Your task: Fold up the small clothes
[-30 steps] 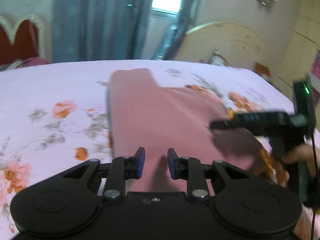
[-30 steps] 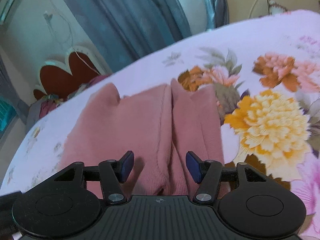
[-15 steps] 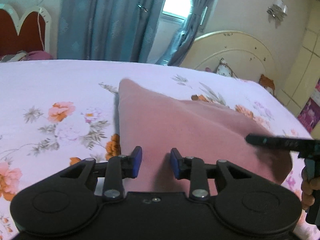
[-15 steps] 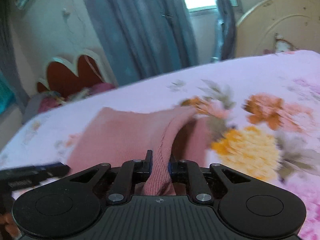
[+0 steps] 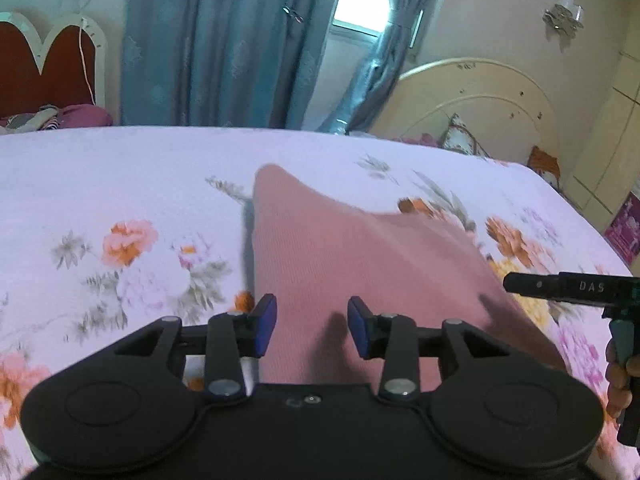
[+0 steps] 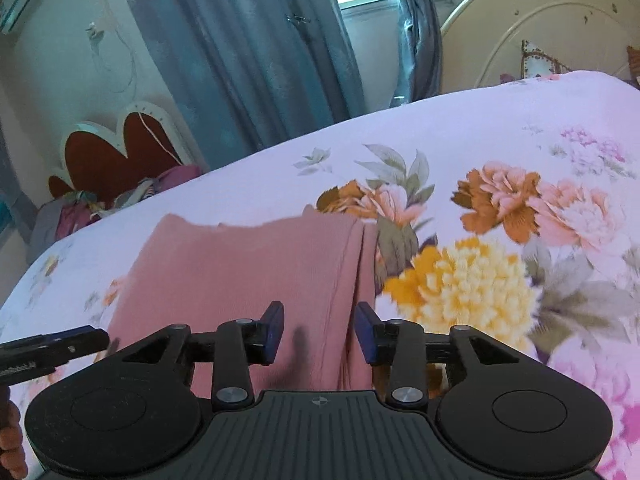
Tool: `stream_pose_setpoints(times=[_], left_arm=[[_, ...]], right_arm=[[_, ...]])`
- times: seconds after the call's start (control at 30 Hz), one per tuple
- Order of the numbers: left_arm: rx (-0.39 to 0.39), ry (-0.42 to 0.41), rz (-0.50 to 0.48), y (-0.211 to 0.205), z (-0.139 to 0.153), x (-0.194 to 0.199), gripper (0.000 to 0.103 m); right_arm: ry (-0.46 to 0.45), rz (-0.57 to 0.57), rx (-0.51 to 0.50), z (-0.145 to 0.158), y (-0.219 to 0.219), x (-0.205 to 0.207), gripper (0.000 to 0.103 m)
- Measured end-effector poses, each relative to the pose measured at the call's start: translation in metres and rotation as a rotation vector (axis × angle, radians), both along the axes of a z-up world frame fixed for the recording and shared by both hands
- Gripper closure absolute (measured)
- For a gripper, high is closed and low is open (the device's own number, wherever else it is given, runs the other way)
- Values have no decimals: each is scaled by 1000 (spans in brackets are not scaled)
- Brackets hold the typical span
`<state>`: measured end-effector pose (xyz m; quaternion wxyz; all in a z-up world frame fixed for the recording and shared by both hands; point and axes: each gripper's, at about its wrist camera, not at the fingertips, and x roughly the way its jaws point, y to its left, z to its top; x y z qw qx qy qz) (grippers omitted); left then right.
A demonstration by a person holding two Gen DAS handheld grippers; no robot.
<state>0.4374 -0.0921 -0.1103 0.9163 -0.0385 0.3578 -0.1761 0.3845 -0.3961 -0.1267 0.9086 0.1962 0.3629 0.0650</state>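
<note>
A pink knit garment point(image 5: 360, 260) lies folded flat on the floral bedsheet point(image 5: 120, 200). My left gripper point(image 5: 312, 330) is open above the garment's near edge, with nothing between its blue pads. The garment also shows in the right wrist view point(image 6: 248, 272), with a folded edge along its right side. My right gripper point(image 6: 320, 332) is open over that right edge and holds nothing. The right gripper's tip shows at the right in the left wrist view point(image 5: 560, 284). The left gripper's tip shows at the left in the right wrist view point(image 6: 52, 346).
The bed point(image 6: 500, 140) spreads wide on all sides of the garment. A cream headboard point(image 5: 476, 104) and pillow point(image 5: 460, 140) stand at the far right. Blue curtains point(image 5: 224, 40) hang behind. A red heart-shaped headboard point(image 5: 48, 68) with piled clothes is at the far left.
My right gripper was shut on the garment's fold half a second ago and has opened and let it go. The garment has settled flat. My left gripper stayed open, opening slightly wider.
</note>
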Motion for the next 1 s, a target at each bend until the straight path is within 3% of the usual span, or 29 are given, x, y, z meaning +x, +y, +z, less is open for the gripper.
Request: stream_pose_setpoints(times=[0.2, 0.43, 0.53, 0.63, 0.7, 0.8, 0.87, 1.0], left_arm=[[-7, 26, 29, -5, -8, 34, 64], [-21, 24, 68, -7, -16, 65, 57], [-44, 47, 97, -5, -23, 78, 58], [-69, 44, 142, -4, -33, 80, 59], [-56, 17, 148, -6, -37, 75, 59], [-34, -5, 143, -10, -39, 72, 57], [-37, 7, 143, -9, -39, 75, 54], [-20, 19, 139, -7, -34, 78, 51]], right_arm=[[75, -51, 49, -15, -7, 47, 64], [99, -37, 3, -26, 0, 81, 65], [39, -23, -63, -22, 10, 79, 95], [-52, -4, -204, -17, 22, 75, 96], [-53, -2, -339, -28, 27, 78, 96], [-15, -28, -290, -42, 15, 76, 96], [-10, -37, -307, -40, 16, 73, 96], [-27, -74, -248, -25, 9, 69, 94]])
